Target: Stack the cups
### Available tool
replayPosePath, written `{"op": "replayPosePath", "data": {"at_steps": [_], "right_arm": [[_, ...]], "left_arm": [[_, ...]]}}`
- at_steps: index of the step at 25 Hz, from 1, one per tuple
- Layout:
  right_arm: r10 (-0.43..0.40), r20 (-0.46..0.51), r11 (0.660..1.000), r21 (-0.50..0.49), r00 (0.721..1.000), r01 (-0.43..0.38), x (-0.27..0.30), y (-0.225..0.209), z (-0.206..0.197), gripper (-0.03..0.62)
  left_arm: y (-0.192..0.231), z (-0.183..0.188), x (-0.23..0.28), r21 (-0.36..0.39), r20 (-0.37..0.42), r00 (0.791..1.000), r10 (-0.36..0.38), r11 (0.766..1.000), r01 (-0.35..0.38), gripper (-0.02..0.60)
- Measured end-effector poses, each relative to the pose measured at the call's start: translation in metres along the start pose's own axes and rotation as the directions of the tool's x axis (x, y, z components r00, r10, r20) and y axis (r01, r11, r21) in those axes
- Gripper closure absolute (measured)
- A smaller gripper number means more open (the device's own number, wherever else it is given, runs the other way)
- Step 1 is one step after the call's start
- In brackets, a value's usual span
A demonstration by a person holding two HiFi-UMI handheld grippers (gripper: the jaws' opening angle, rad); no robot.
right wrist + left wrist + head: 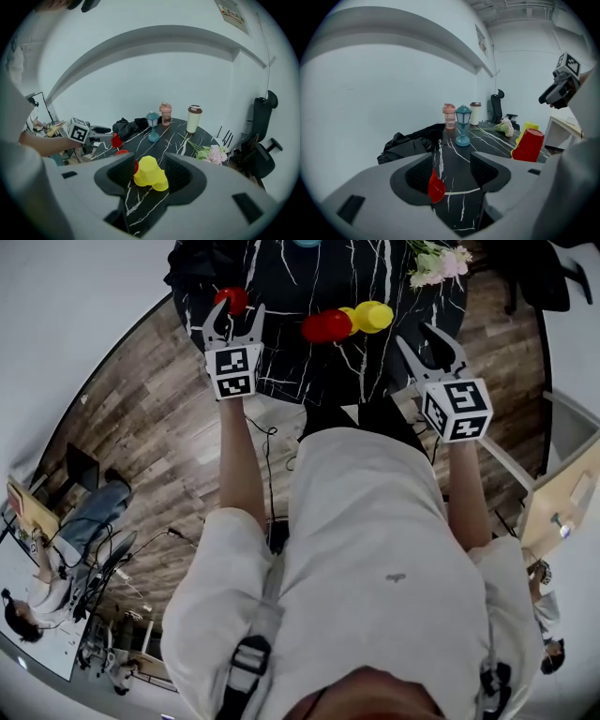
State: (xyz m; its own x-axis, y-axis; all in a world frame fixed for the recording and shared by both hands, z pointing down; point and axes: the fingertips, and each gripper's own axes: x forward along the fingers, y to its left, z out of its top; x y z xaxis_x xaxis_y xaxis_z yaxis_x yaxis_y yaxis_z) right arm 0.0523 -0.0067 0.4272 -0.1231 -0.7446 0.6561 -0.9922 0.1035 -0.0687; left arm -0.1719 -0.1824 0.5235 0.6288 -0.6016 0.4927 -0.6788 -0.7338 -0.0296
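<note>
A black marble table [281,277] carries the cups. One red cup [232,299] stands at the tips of my left gripper [234,320]. In the left gripper view only a sliver of this red cup [436,187] shows beside the left jaw, and the jaws of the left gripper [450,171] stand wide apart, open. A second red cup [325,326] sits mid-table, upside down, touching stacked yellow cups [373,315]. My right gripper [431,345] hovers at the table's near right edge, open. The yellow cups [150,174] lie ahead of its jaws, untouched.
A teal lantern [463,125], a pink bottle [449,116] and a coffee cup [193,119] stand at the far side. Flowers [211,153] lie at the right and a black cloth [410,142] at the left. An office chair [260,154] stands beyond the table.
</note>
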Motion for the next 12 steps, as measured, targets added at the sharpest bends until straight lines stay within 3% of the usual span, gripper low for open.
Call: {"op": "replayPosePath", "data": {"at_steps": [12], "right_arm": [[-0.012, -0.035, 1.000, 0.013, 0.999, 0.012, 0.008, -0.005, -0.004, 0.393]], "left_arm": [[0.046, -0.030, 0.027, -0.010, -0.093, 0.990, 0.110, 0.994, -0.112, 0.342]]}}
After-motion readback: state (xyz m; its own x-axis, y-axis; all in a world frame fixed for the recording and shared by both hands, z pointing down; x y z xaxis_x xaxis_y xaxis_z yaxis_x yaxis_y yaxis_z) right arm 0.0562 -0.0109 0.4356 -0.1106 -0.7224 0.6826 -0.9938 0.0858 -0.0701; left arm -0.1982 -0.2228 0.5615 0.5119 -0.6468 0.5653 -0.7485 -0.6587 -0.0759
